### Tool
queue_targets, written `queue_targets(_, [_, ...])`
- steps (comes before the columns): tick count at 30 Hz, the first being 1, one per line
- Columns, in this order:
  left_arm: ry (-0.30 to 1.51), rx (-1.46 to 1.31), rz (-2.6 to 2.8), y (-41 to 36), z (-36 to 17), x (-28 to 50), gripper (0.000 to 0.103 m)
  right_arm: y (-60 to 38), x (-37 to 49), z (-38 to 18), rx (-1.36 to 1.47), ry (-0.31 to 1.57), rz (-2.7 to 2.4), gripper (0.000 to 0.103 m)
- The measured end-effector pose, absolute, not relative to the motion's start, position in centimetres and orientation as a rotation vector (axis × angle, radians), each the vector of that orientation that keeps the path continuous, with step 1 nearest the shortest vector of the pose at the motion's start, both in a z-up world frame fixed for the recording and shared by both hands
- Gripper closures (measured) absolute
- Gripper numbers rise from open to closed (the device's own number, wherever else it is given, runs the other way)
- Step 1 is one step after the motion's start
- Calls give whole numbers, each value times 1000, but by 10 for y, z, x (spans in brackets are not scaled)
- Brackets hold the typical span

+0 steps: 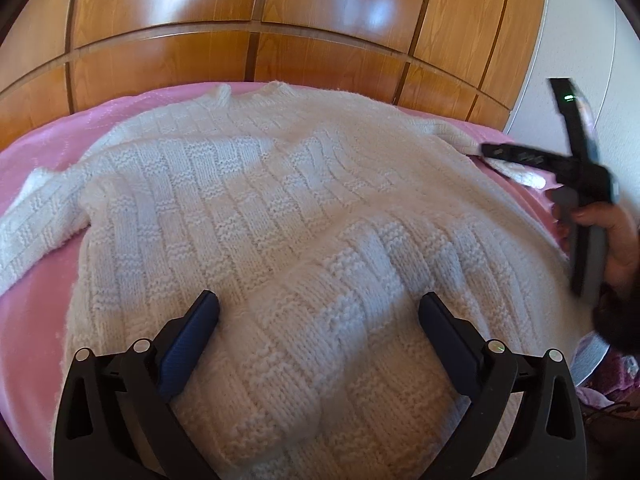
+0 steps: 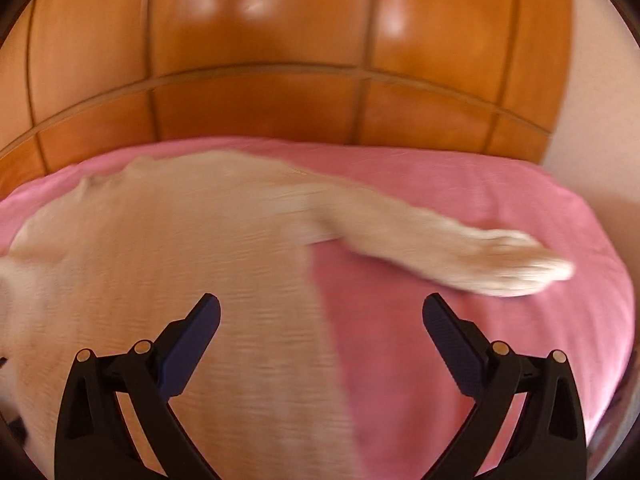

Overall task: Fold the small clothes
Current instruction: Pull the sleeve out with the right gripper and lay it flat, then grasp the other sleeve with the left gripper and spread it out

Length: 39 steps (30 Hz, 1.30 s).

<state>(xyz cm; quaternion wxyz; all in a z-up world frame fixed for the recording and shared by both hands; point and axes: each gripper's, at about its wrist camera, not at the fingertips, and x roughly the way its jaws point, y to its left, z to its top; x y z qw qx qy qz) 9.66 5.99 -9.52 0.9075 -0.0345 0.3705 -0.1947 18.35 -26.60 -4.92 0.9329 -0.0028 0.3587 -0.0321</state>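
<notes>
A white knitted sweater (image 1: 280, 200) lies spread flat on a pink bedspread (image 1: 36, 320), neck toward the far side. My left gripper (image 1: 319, 312) is open low over the hem, with a raised fold of the knit between its blue pads, which do not press on it. In the blurred right wrist view the sweater body (image 2: 160, 260) fills the left, and its sleeve (image 2: 440, 252) stretches right across the bedspread (image 2: 480, 360). My right gripper (image 2: 320, 314) is wide open over the sweater's side edge, holding nothing. The left wrist view shows this right gripper (image 1: 520, 116) in a hand (image 1: 616, 236) near the sleeve cuff (image 1: 520, 174).
Glossy wooden panelling (image 1: 280, 20) rises right behind the bed's far edge. A white wall (image 1: 580, 40) stands at the right. Purple patterned cloth (image 1: 616, 372) lies beyond the bed's near right corner. Bare pink bedspread extends to the sweater's right.
</notes>
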Motion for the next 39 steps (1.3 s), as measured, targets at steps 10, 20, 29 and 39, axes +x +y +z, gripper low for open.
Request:
queue_targets(10, [689, -305, -189, 140, -66, 73, 4, -260, 198, -83, -33, 846, -73, 2])
queue_targets(20, [574, -703, 364, 318, -83, 22, 4, -267, 193, -87, 20, 852, -52, 2])
queue_targets(29, [455, -836, 608, 401, -95, -3, 4, -269, 194, -87, 24, 853, -50, 2])
queue_targets(39, [452, -773, 624, 439, -62, 22, 97, -267, 193, -88, 17, 846, -59, 2])
